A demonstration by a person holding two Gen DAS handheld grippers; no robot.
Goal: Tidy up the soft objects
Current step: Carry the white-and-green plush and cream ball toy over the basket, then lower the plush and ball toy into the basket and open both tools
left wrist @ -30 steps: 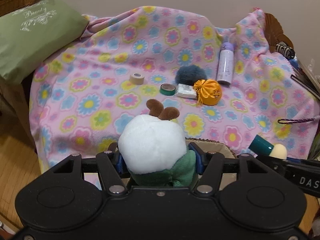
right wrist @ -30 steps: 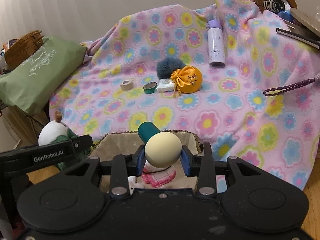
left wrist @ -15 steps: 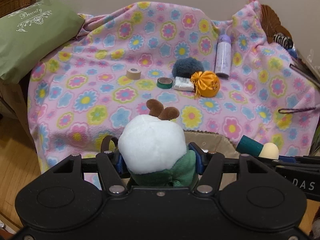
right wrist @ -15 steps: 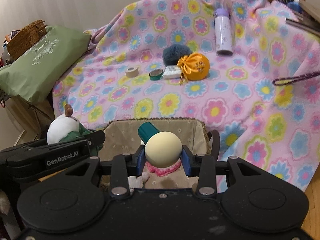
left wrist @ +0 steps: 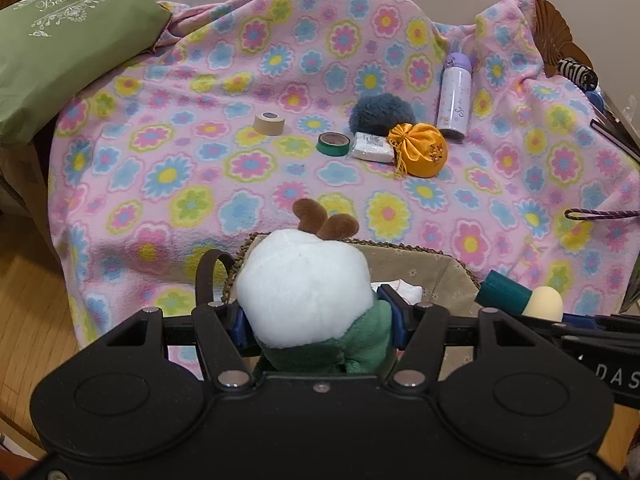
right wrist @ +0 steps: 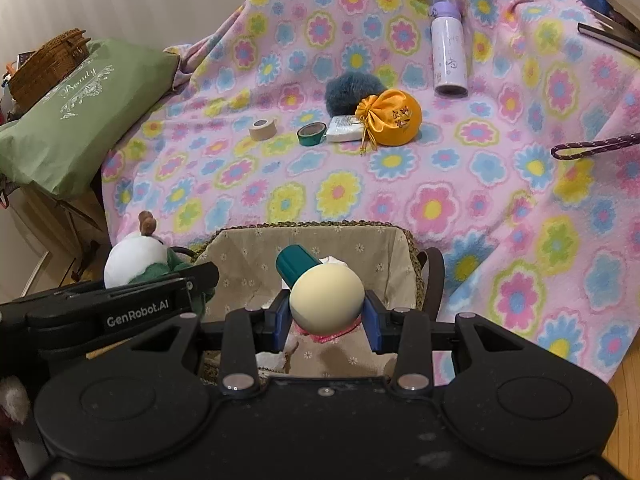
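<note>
The left gripper (left wrist: pixel 316 316) is clamped on a white plush toy (left wrist: pixel 304 288) with a green body and brown antlers, its blue pads pressing the green part on both sides. The toy hangs over the left rim of a fabric-lined wicker basket (right wrist: pixel 384 240), which stands at the near edge of a surface draped in a pink flower-print blanket (left wrist: pixel 180 176). The right gripper (right wrist: pixel 326 314) is closed tight on a cream ball with a teal cap (right wrist: pixel 324 292), held above the basket's open middle; something white and pink lies in the basket bottom, too hidden to identify.

Farther back on the blanket sit an orange drawstring pouch (right wrist: pixel 394 118), a dark blue fluffy pompom (right wrist: pixel 348 90) just behind it, and a small white packet (right wrist: pixel 344 128) touching the pouch. Left of these lie a green tape roll (right wrist: pixel 311 134) and a beige tape roll (right wrist: pixel 263 128), near each other but apart. A lilac bottle (right wrist: pixel 449 50) stands upright behind the pouch. A green cushion (right wrist: pixel 76 116) rests at the far left, with a brown wicker box (right wrist: pixel 48 64) behind it
</note>
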